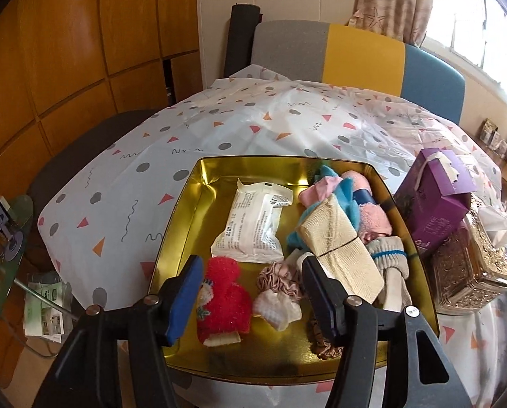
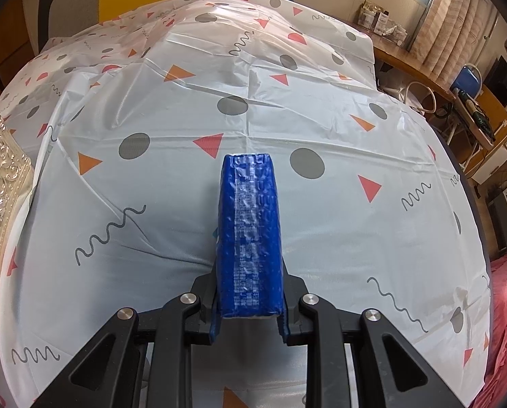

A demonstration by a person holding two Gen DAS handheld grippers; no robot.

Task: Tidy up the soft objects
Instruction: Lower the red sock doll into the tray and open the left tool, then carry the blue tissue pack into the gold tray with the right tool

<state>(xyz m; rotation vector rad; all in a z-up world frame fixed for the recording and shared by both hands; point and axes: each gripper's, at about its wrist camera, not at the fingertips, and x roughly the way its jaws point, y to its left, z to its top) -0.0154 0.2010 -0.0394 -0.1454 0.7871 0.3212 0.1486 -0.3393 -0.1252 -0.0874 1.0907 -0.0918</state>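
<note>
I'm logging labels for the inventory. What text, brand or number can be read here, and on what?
Nothing can be quoted.
Blue packet held in the right tool: white print, blurred.
White sealed packet in the gold tin tray: dark print, too small.
Purple tissue box: pale markings, unreadable.
Leaflet on the floor: too small.

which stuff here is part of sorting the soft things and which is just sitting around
Part of the job: gold tin tray, red knitted toy, white wipes packet, beige bandage roll, blue tissue pack held by the right gripper.

Lying about: purple box, embossed metal box, patterned tablecloth.
</note>
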